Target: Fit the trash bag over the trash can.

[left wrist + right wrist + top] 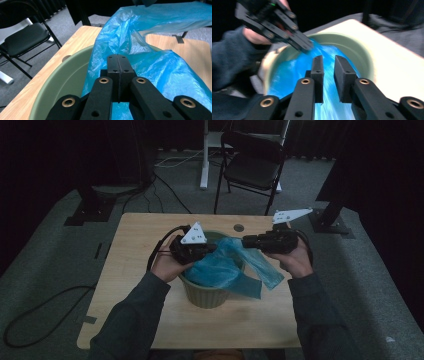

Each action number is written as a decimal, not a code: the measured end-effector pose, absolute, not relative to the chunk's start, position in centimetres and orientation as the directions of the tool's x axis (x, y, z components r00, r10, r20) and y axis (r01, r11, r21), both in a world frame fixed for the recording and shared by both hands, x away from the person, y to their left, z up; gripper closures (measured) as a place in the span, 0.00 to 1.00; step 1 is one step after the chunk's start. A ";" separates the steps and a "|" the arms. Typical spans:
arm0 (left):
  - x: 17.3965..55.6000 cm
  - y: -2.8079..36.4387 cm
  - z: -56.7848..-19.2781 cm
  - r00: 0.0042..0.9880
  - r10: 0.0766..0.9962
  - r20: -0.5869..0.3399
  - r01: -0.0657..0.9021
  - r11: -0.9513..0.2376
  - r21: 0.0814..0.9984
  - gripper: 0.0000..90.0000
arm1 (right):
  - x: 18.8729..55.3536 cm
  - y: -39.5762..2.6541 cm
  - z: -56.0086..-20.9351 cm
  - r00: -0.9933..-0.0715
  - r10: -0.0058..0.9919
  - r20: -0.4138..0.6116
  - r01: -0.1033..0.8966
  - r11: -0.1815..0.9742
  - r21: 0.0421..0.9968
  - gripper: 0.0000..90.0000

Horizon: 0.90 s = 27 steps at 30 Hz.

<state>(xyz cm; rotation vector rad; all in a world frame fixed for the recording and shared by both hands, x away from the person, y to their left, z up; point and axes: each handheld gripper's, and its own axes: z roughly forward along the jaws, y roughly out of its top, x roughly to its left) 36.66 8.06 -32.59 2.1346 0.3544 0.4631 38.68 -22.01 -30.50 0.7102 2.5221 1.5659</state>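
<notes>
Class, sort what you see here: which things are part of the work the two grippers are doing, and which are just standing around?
In the job:
- blue plastic bag
- green bin
- left gripper, shut on the bag
- right gripper, jaws apart over the bag

Just standing about:
- black folding chair
- cables on the floor
- table, merely the support

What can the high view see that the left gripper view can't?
The high view adds the person's left hand and right hand, and a cable on the floor. The left gripper view adds a close look at the left tool, its jaws shut together against the crinkly blue bag. Both share the blue bag, the green tub, the wooden table and the black chair.
</notes>
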 end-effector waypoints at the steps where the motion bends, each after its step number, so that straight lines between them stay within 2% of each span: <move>1: 36.7 8.3 -32.6 0.889 0.418 0.190 0.083 -0.553 0.829 1.00 | 38.5 -22.9 -30.6 -0.874 0.463 0.146 0.339 0.367 0.866 0.84; 6: 36.9 9.4 -32.6 0.882 0.443 0.162 0.102 -0.515 0.851 1.00 | 38.3 -25.2 -31.5 -0.833 0.536 0.138 0.370 0.353 0.860 0.83; 9: 36.9 9.8 -32.7 0.879 0.452 0.152 0.109 -0.501 0.859 1.00 | 38.5 -26.8 -33.4 -0.801 0.576 0.163 0.418 0.344 0.841 0.83; 12: 37.0 10.0 -32.6 0.876 0.458 0.149 0.111 -0.494 0.862 1.00 | 38.5 -27.1 -34.4 -0.794 0.583 0.174 0.436 0.345 0.831 0.82; 16: 37.0 10.2 -32.6 0.875 0.464 0.141 0.114 -0.479 0.870 1.00 | 38.6 -26.1 -35.9 -0.828 0.530 0.183 0.431 0.392 0.812 0.73; 21: 37.0 10.3 -32.5 0.870 0.473 0.138 0.114 -0.466 0.877 1.00 | 38.7 -23.9 -35.8 -0.867 0.469 0.168 0.383 0.414 0.825 0.66; 26: 36.9 10.5 -32.6 0.870 0.474 0.135 0.117 -0.464 0.878 1.00 | 39.0 -22.4 -35.1 -0.880 0.455 0.137 0.341 0.403 0.849 0.63; 27: 36.9 10.5 -32.7 0.870 0.475 0.135 0.118 -0.466 0.877 1.00 | 39.2 -21.6 -34.7 -0.888 0.444 0.120 0.316 0.399 0.861 0.66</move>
